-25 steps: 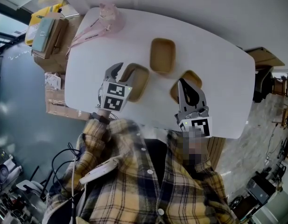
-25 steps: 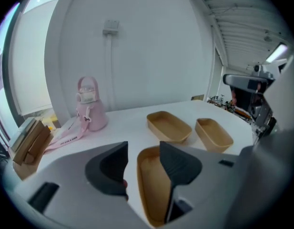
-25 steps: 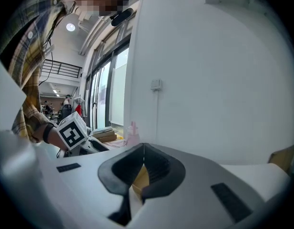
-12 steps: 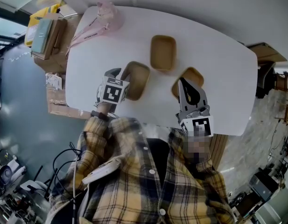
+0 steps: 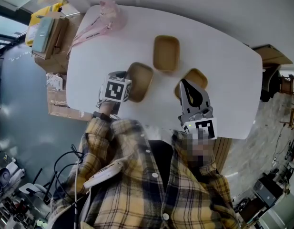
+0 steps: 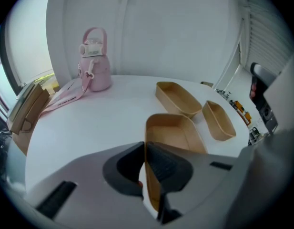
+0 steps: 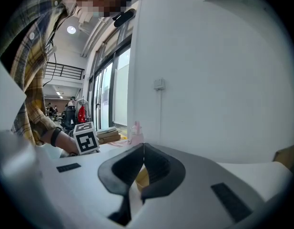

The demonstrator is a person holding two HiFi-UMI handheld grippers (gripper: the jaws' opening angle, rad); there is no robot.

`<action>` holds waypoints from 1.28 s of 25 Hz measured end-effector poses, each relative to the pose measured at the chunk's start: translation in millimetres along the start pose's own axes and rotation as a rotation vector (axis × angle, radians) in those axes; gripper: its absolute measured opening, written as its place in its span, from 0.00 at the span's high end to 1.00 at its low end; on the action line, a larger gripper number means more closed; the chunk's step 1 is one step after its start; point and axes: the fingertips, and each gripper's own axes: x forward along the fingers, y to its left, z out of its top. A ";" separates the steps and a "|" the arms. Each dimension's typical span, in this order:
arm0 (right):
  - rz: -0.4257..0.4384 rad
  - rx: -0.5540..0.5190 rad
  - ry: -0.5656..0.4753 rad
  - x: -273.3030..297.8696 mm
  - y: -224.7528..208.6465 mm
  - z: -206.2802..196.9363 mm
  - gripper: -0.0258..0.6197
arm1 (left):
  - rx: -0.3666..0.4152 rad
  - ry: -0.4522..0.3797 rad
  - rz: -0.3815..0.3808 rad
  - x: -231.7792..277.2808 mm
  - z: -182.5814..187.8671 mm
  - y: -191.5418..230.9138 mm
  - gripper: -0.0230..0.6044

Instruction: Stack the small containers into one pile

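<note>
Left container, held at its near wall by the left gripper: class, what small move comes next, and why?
Probably lift it just clear of the table. The left gripper has just closed its jaws on the wall of the left container, which sits apart from the middle container.

On the table (image 5: 228, 56), the far container (image 5: 166, 54) sits behind the left container (image 5: 141, 80) and right container (image 5: 199, 75), the bottle (image 5: 110, 14) far left.

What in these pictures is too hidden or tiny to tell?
Head view: the right gripper covers the right container's near end; contact unclear.
Left gripper view: the left gripper, jaws just closed on the left container's wall, hides its near end.
Left gripper view: print on the pink bottle's strap is too small.
</note>
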 end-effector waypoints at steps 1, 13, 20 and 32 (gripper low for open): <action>0.002 -0.001 -0.001 0.3 0.5 0.3 0.94 | -0.008 0.003 0.005 0.1 -0.5 0.2 0.91; 0.021 -0.004 -0.019 -3.0 4.5 4.6 0.94 | -0.104 -0.043 -0.026 -19.7 8.6 -8.1 0.92; 0.015 0.000 -0.043 -5.4 2.0 7.6 0.94 | -0.180 -0.097 -0.109 -33.2 17.5 -21.2 0.92; -0.019 0.027 -0.070 -12.9 -11.6 9.2 0.94 | -0.296 -0.251 -0.217 -67.6 75.9 -41.8 0.93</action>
